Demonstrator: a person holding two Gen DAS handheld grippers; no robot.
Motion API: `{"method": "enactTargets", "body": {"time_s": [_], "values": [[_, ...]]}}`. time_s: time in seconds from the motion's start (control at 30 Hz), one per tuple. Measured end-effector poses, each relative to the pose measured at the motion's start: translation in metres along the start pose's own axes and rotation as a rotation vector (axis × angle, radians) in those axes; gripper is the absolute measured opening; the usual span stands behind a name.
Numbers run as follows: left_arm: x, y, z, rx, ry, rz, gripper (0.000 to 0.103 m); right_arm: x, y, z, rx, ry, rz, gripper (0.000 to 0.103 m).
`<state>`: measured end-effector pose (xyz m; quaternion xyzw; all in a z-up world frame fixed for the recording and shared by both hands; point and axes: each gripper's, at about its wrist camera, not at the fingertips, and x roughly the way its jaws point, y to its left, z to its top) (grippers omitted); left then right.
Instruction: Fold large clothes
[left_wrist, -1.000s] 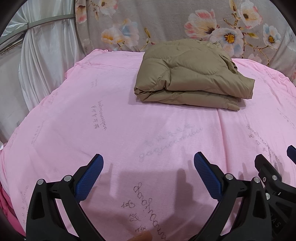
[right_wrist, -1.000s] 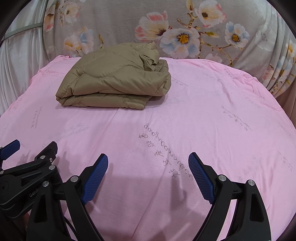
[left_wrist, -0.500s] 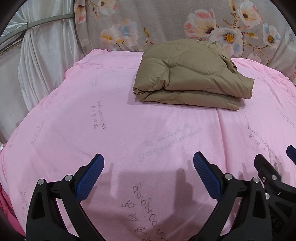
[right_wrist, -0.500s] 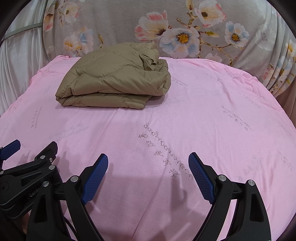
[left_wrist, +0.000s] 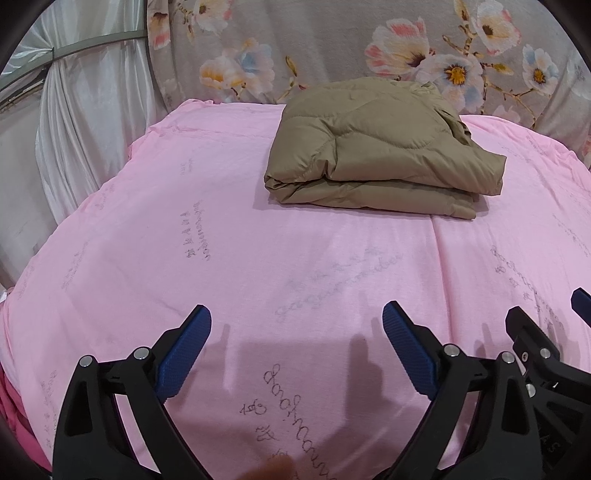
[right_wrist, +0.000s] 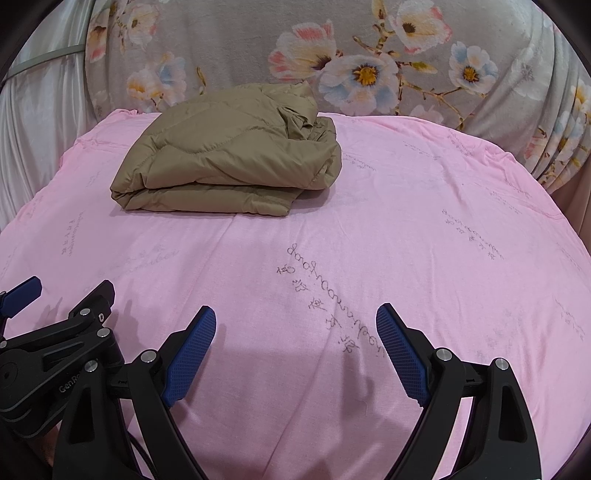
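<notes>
A tan quilted jacket (left_wrist: 380, 151) lies folded in a thick bundle at the far side of the pink sheet (left_wrist: 258, 229); the right wrist view shows the same jacket (right_wrist: 229, 158) at the upper left. My left gripper (left_wrist: 297, 325) hovers open above the near part of the sheet, well short of the jacket, with nothing between its blue pads. My right gripper (right_wrist: 295, 325) is open too, beside the left one and equally far from the jacket. Part of the right gripper (left_wrist: 535, 354) shows at the lower right of the left wrist view, and the left gripper (right_wrist: 59, 332) at the lower left of the right wrist view.
A grey floral fabric (right_wrist: 332, 59) rises behind the bed. White curtains (left_wrist: 85, 122) hang at the left. The sheet drops off at its left edge (left_wrist: 22, 288) and right edge (right_wrist: 561, 206).
</notes>
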<state>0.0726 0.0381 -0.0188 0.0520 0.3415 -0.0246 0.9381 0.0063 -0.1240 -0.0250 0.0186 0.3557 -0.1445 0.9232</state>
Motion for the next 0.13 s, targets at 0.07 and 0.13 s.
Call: {"method": "enactTargets", "body": {"time_s": [0.07,0.13], "values": [[-0.0005,-0.0009,-0.0005,0.0,-0.001,0.002,0.091,-0.0002,-0.0005,0.0002,0.0,-0.001,0.002,0.086],[0.0004,-0.0005,-0.0001,0.001,-0.002,0.003,0.091,0.0001,-0.0004,0.0001,0.0,-0.001,0.002,0.086]]}}
